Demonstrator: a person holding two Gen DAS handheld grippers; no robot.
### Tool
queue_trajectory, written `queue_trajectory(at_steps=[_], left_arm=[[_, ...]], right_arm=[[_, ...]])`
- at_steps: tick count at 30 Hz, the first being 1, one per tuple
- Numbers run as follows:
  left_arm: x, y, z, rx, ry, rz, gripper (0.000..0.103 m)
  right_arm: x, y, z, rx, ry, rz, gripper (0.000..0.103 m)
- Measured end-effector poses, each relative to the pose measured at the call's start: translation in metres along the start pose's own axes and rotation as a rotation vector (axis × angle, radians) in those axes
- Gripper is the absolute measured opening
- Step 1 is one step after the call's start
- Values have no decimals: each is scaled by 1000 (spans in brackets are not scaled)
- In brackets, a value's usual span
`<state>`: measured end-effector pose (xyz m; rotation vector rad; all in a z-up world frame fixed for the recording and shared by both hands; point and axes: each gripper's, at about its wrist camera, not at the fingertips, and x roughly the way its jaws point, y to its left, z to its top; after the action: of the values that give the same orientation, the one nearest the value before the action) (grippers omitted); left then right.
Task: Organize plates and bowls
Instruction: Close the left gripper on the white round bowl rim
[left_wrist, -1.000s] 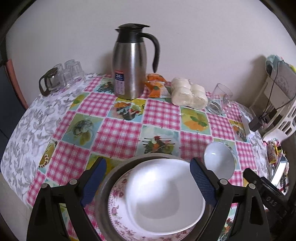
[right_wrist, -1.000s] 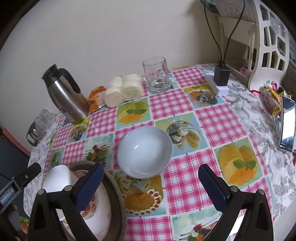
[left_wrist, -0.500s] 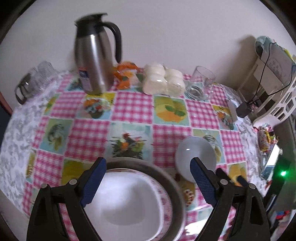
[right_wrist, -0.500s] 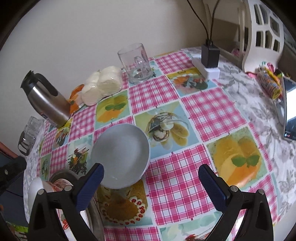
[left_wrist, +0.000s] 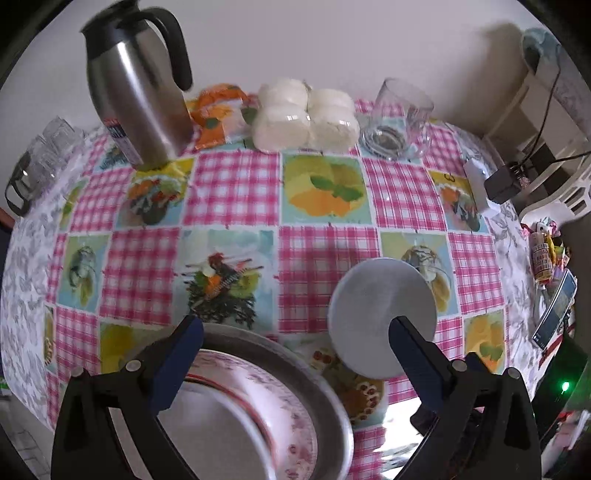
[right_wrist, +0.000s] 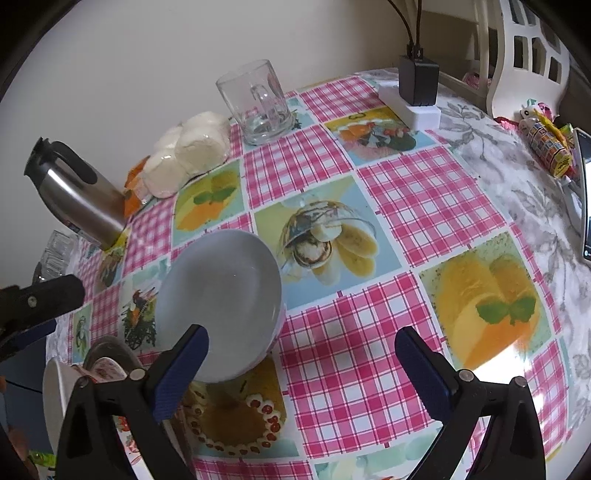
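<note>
Left gripper (left_wrist: 295, 345) jaws spread wide, just been opening, nothing clamped; stack of plates (left_wrist: 258, 417) below and between them. Right gripper (right_wrist: 301, 354) also wide open, empty. Loose grey bowl (right_wrist: 221, 299) sits just ahead of its left finger (right_wrist: 181, 373), off-centre. Risks: finger clips rim on descent, bowl skids on glossy tablecloth (right_wrist: 413, 206); one-sided pinch tips bowl; both grippers close together, may collide.
</note>
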<state>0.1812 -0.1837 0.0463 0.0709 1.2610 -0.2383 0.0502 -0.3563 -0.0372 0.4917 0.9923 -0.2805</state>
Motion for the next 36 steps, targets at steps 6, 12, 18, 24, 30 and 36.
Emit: queue_trajectory(at_steps=[6, 12, 18, 24, 30, 36], left_arm=[[19, -20, 7, 51, 29, 74, 100], [39, -31, 11, 78, 54, 117, 94], [61, -36, 11, 77, 100, 116, 76], [85, -42, 7, 73, 164, 144, 74], [103, -43, 3, 67, 210, 138, 53], [109, -41, 1, 57, 219, 122, 49]], right_arm=[[8, -2, 0, 12, 15, 1, 88], [19, -8, -2, 41, 42, 10, 81], [27, -10, -2, 58, 56, 18, 73], [31, -7, -4, 51, 61, 23, 71], [36, -6, -4, 56, 72, 38, 69], [38, -2, -5, 48, 75, 46, 65]])
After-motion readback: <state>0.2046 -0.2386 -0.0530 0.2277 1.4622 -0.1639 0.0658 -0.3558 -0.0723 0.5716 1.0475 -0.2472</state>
